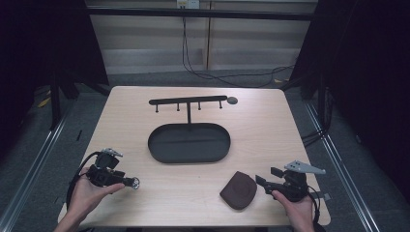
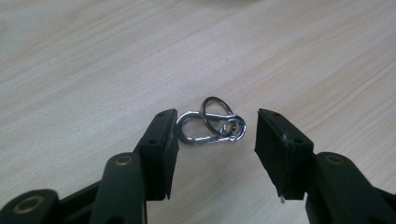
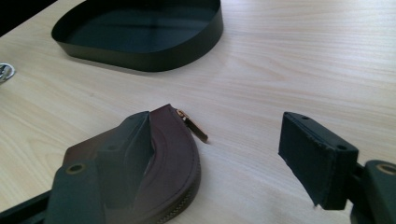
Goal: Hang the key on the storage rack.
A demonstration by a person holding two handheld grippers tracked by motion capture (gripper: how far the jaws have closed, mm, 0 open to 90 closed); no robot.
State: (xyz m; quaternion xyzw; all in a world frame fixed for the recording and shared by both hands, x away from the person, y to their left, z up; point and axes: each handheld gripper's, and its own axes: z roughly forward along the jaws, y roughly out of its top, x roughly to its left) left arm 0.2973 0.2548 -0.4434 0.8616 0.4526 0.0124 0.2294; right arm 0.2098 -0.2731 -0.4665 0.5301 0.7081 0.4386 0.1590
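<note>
Your left gripper [image 1: 131, 182] sits at the near-left of the counter [image 1: 270, 130], jaws pointing right and standing partly apart, not pressing anything. Between them lies the silver clip w/ rings [image 2: 211, 123], flat on the wood, a small carabiner-type loop w/ two rings hooked on. In the left gripper view the left jaw is just beside the clip's rounded end, maybe touching, can't tell; the right jaw stands apart from it. In the high view the clip [image 1: 136, 182] shows as a bright spot right at the jaw tips.

Your right gripper [image 1: 261, 182] is at the near-right, jaws pointing left and wide apart, holding nothing. Its left jaw in the right gripper view hangs over the brown zip pouch [image 3: 173, 158]; contact can't be told. Right jaw is off to the side over bare wood. Pouch lies flat, zipper pull [image 3: 194, 125] sticking out toward the far side.

Black oval tray [image 1: 154, 145] sits mid-counter, w/ a black hook rack [image 1: 188, 101] rising from its far edge. Pouch [image 1: 239, 189] is near-right of the tray, clip well to the near-left.
</note>
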